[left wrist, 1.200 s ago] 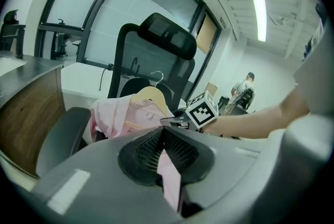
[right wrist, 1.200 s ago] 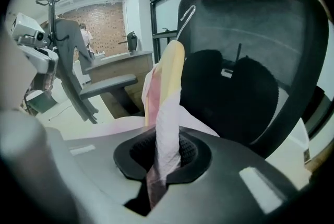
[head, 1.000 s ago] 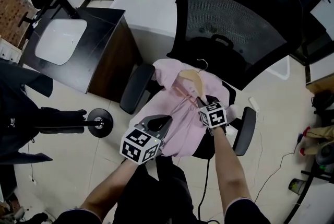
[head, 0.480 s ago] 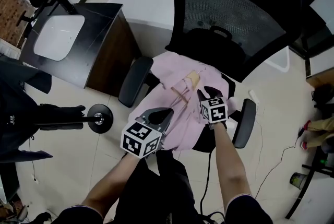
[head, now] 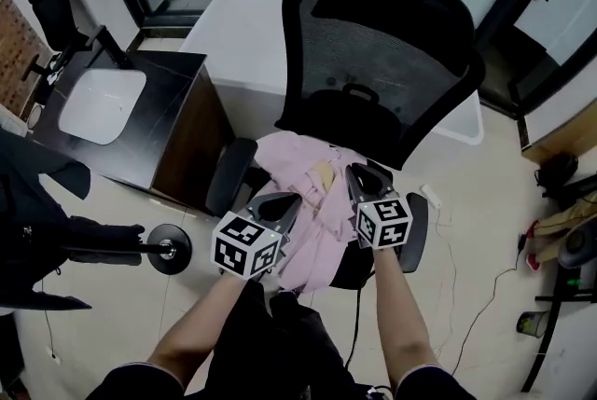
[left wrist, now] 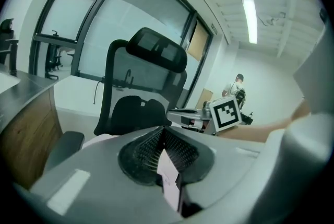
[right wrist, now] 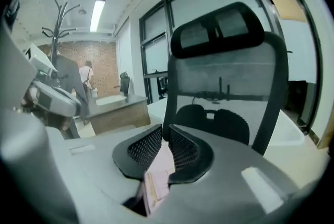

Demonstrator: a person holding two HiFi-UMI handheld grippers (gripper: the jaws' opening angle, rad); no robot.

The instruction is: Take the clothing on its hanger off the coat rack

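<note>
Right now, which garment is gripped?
The pink shirt on the chair: the left gripper clamps it, and the right gripper has just closed its jaws on it. The dark jacket hangs untouched.

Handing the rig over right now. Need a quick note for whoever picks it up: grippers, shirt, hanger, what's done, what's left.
Grippers: the left gripper has its fingers shut on the pink shirt. The right gripper has just been closing its fingers and pinches the same shirt's fabric.
Things: the shirt is bunched over the seat of the office chair, with the wooden hanger showing among its folds. The coat rack stands off to the left with a dark coat.
Done: shirt and hanger are off the rack.
Left: likely just carrying it to wherever it goes; keep both grips.
</note>
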